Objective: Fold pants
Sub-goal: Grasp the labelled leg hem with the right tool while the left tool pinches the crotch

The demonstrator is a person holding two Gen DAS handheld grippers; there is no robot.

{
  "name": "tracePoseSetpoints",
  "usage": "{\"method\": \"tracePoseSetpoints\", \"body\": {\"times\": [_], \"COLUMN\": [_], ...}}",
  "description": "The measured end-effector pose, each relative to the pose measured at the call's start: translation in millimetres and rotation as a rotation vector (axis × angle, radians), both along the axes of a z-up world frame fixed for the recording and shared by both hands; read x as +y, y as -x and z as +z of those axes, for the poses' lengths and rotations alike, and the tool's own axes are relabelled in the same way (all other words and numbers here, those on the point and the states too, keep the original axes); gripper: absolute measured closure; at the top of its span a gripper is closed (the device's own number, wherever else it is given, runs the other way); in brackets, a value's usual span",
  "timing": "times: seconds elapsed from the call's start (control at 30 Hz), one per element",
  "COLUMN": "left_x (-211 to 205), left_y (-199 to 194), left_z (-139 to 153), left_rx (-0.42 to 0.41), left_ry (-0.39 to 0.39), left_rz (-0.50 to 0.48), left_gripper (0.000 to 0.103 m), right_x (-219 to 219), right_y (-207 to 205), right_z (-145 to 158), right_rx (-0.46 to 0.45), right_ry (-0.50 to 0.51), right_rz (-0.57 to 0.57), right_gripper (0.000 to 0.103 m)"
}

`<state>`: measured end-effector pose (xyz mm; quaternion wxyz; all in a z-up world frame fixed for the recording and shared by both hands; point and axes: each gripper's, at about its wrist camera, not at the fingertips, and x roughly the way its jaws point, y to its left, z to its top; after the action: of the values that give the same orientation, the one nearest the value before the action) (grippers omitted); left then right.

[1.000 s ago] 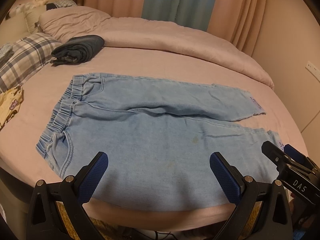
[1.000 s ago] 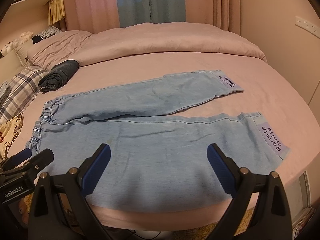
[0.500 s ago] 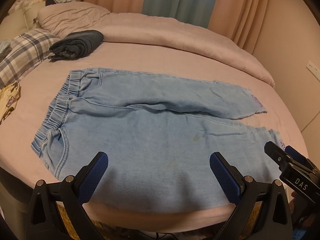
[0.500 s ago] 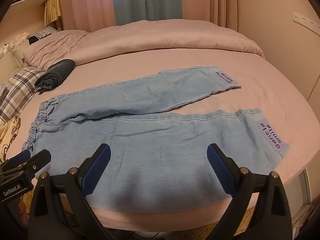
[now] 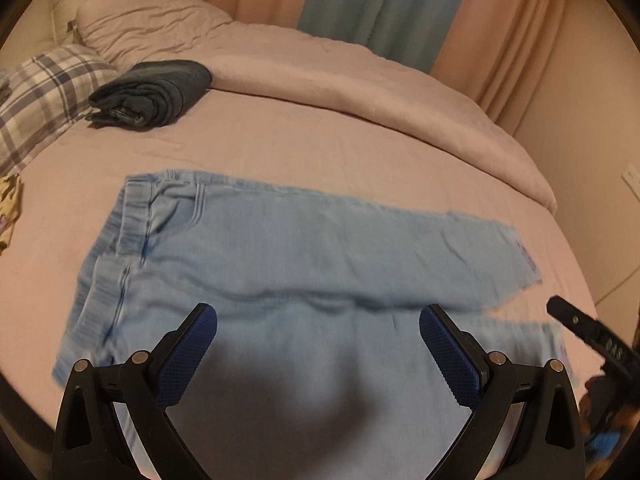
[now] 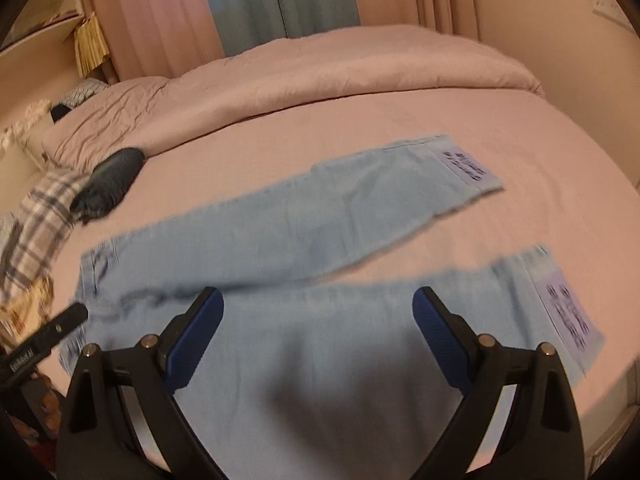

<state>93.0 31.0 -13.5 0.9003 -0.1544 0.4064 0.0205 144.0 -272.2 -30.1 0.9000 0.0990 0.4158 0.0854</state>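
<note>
A pair of light blue pants (image 5: 304,264) lies flat and unfolded on a pink bed (image 5: 280,148), waistband toward the pillows on the left, both legs running to the right and parting slightly toward the cuffs. The near leg reaches close to the front edge of the mattress; its cuff, with a pale printed patch (image 6: 568,316), stops just short of the bed's right edge. The far leg ends with bare sheet beyond it on the right.

The left gripper (image 5: 318,338) hangs over the near leg, its blue-padded fingers spread wide apart and holding nothing. The right gripper (image 6: 318,320) is likewise spread wide with nothing between its pads, over the same leg nearer the cuff. Whether either touches the cloth cannot be told; the pictures are blurred.

Behind the pants lies a broad strip of bare sheet, then a rolled pink duvet (image 5: 380,76) along the far edge. A folded dark garment (image 5: 154,94) sits well apart at the upper left, beside a plaid pillow (image 5: 44,92). Curtains (image 6: 276,4) hang behind the bed.
</note>
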Motion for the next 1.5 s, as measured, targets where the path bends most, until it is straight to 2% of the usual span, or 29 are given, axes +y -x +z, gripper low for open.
{"method": "tracePoseSetpoints", "body": {"times": [0.13,0.23,0.37,0.4,0.47,0.57,0.6,0.63,0.67,0.7,0.73,0.77,0.8,0.9,0.97,1.03,1.13,1.23,1.33,1.5], "left_x": [11,13,17,18,21,27,28,29,30,31,31,32,33,37,41,44,46,45,44,45], "left_y": [-22,-27,-34,-35,-36,-39,-40,-40,-39,-39,-39,-39,-39,-36,-34,-30,-23,-17,-14,-24], "left_z": [-11,-22,-34,-37,-41,-45,-46,-46,-46,-45,-45,-44,-44,-40,-36,-30,-20,-18,-19,-22], "left_rx": [0.044,0.063,0.103,0.113,0.122,0.14,0.144,0.144,0.142,0.14,0.138,0.137,0.136,0.136,0.128,0.104,0.07,0.064,0.073,0.071], "left_ry": [0.015,0.044,0.052,0.062,0.08,0.106,0.111,0.115,0.119,0.124,0.127,0.132,0.139,0.168,0.185,0.204,0.233,0.262,0.297,0.357], "left_rz": [0.038,0.025,0.034,0.035,0.037,0.055,0.059,0.061,0.062,0.065,0.068,0.072,0.078,0.089,0.096,0.108,0.118,0.117,0.126,0.114], "left_gripper": [0.009,0.011,0.014,0.014,0.014,0.014,0.014,0.014,0.014,0.014,0.014,0.014,0.014,0.014,0.014,0.014,0.014,0.014,0.014,0.014], "right_x": [4,10,17,20,31,41,44,51,56,59,58,55,49,26,13,-2,-17,-23,-17,-6], "right_y": [-80,-130,-194,-206,-225,-245,-247,-246,-245,-242,-239,-236,-232,-216,-191,-156,-88,-20,36,61], "right_z": [-12,-24,-44,-49,-59,-81,-85,-83,-82,-81,-78,-76,-74,-62,-48,-25,2,5,-8,-38], "right_rx": [0.116,0.197,0.308,0.335,0.354,0.412,0.408,0.355,0.332,0.305,0.28,0.271,0.263,0.218,0.137,0.049,-0.082,-0.16,-0.157,-0.084], "right_ry": [0.001,0.016,-0.078,-0.07,-0.01,0.071,0.106,0.164,0.199,0.207,0.191,0.178,0.145,-0.044,-0.18,-0.311,-0.441,-0.504,-0.524,-0.44], "right_rz": [-0.011,-0.057,-0.12,-0.132,-0.159,-0.168,-0.159,-0.131,-0.113,-0.092,-0.083,-0.092,-0.102,-0.112,-0.104,-0.082,-0.043,-0.031,-0.027,-0.003], "right_gripper": [0.014,0.026,0.028,0.029,0.029,0.035,0.038,0.043,0.05,0.065,0.072,0.088,0.092,0.096,0.097,0.097,0.097,0.097,0.097,0.097]}}
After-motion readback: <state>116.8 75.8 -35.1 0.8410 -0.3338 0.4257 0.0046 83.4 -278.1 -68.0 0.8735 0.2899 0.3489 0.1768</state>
